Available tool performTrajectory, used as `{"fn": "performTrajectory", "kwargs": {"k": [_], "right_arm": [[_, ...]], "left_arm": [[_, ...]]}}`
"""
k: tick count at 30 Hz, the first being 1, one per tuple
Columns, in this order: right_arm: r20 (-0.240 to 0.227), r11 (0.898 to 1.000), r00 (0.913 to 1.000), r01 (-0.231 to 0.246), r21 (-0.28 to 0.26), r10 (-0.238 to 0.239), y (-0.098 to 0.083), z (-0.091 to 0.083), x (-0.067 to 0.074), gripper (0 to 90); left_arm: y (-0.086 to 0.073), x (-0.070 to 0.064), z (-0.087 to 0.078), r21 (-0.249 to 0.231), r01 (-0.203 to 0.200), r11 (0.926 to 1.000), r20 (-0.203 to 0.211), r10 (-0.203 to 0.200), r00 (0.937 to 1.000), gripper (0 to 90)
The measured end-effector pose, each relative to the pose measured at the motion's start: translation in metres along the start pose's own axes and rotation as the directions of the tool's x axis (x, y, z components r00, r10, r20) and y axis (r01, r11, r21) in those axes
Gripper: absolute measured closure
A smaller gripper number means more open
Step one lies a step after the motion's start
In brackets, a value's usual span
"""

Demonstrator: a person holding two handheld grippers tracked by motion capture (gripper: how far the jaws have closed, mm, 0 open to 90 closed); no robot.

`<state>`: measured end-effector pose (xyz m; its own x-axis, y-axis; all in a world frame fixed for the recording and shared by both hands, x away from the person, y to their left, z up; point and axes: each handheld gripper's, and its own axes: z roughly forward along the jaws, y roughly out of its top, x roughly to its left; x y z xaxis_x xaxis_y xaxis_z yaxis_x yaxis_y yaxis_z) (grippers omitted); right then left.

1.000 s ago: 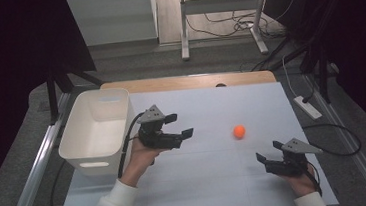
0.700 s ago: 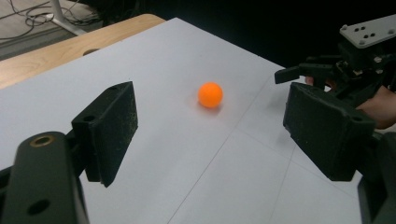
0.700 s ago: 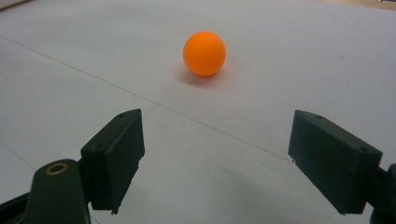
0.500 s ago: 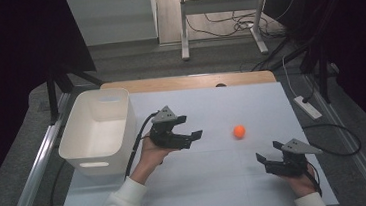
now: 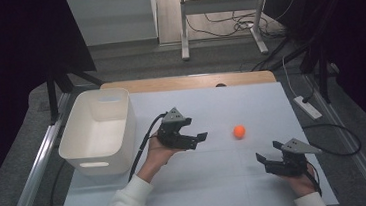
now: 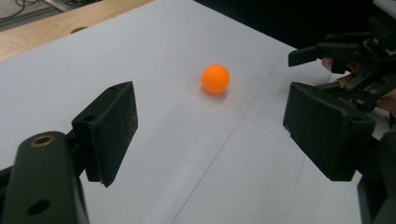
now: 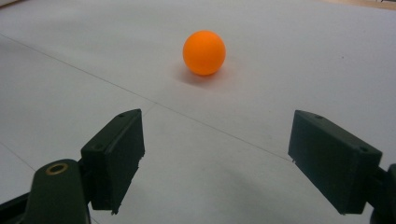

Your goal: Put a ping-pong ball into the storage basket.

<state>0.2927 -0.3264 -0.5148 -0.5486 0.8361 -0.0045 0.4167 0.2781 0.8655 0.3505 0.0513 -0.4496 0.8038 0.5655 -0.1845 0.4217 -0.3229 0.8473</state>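
A small orange ball [image 5: 239, 131] lies on the white table sheet [image 5: 228, 179], right of centre. My left gripper [image 5: 198, 140] hovers just left of it, jaws open and pointing at the ball [image 6: 215, 78], nothing between them. My right gripper [image 5: 267, 159] sits near the front right of the sheet, held low, open and empty; the ball [image 7: 204, 52] lies ahead of its jaws. In the left gripper view the right gripper [image 6: 327, 60] appears beyond the ball at the upper right.
A white plastic bin [image 5: 98, 132] stands at the sheet's left edge, nothing visible inside. A wooden strip [image 5: 184, 82] runs along the far edge. A power strip [image 5: 307, 107] and cables lie on the floor to the right.
My left gripper has moved right, away from the bin and closer to the ball. The right gripper and the ball have stayed where they were.
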Motion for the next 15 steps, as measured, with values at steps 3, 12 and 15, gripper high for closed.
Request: {"fn": "performTrajectory", "kwargs": {"k": [3,12,15], "right_arm": [[0.000,1.000,1.0000,0.000,0.000,0.000,0.000,0.000,0.000,18.4],[0.000,1.000,1.0000,0.001,0.000,-0.001,0.000,0.000,0.000,18.4],[0.001,1.000,1.0000,0.001,0.001,-0.001,0.000,0.000,0.000,18.5]], "left_arm": [[0.000,0.001,0.005,0.002,0.008,1.0000,-0.006,-0.008,0.9999,18.6],[-0.001,-0.001,0.019,0.024,0.003,0.9997,-0.005,-0.003,1.0000,18.6],[-0.001,-0.001,0.023,0.036,-0.003,0.9994,-0.008,0.003,1.0000,18.6]]}}
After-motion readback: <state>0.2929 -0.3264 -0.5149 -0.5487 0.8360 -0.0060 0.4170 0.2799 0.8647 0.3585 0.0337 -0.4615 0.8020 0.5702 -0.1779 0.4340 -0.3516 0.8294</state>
